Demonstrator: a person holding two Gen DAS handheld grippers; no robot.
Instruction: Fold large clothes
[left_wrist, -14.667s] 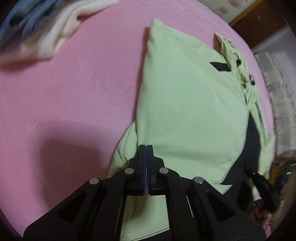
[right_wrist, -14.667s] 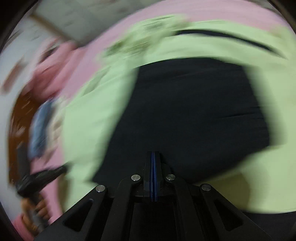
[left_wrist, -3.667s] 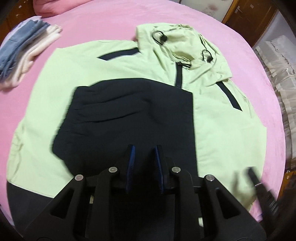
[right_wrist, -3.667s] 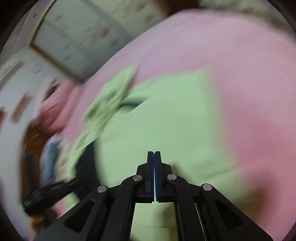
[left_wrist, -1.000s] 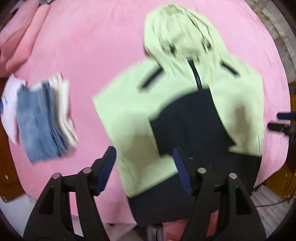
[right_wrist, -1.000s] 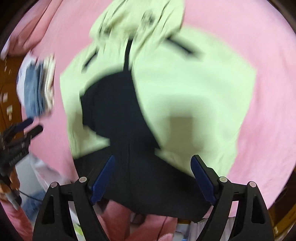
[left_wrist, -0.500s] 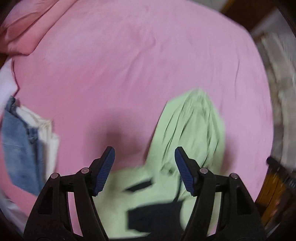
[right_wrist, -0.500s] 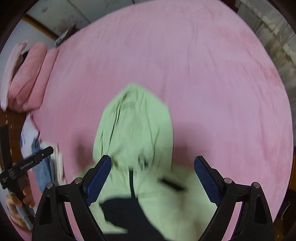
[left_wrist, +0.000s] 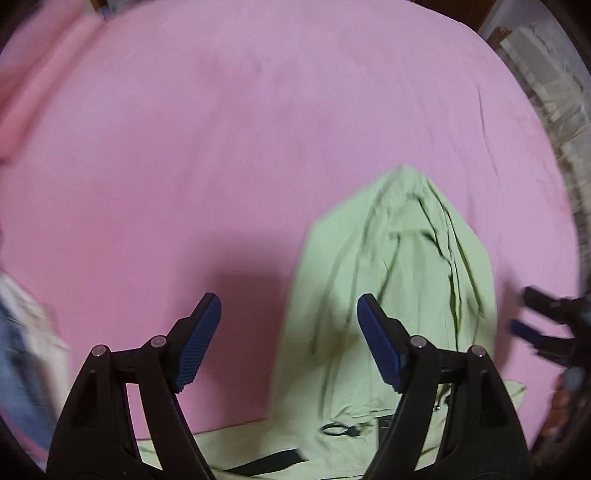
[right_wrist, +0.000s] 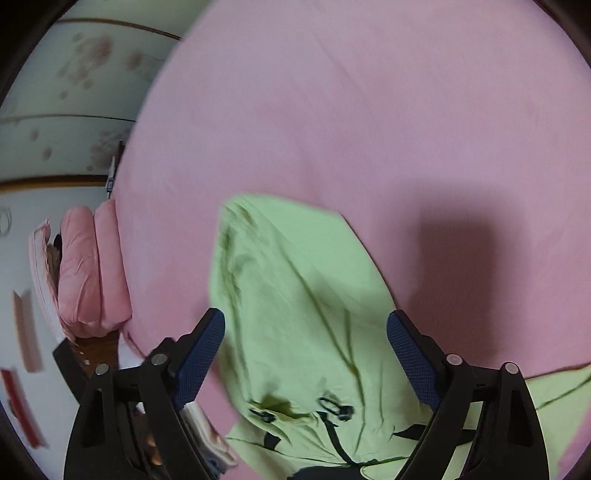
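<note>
From the left wrist, the left gripper (left_wrist: 288, 332) hangs above the pink bed (left_wrist: 258, 129) with its jaws spread wide and nothing between the pads; they have just been opening further. The green hoodie (left_wrist: 388, 295) lies flat on the bed, its hood pointing away, mostly under the right-hand finger (left_wrist: 380, 343). At the left edge a blurred stack of folded clothes (left_wrist: 26, 354) shows, and at the right edge the right gripper (left_wrist: 535, 321). From the right wrist, the right gripper (right_wrist: 306, 354) also stands released, its jaws having just closed slightly, with nothing pinched. The hoodie (right_wrist: 295, 295) lies below and between its fingers, hood drawcords near the bottom. Pink pillows (right_wrist: 88, 273) sit at the left.
</note>
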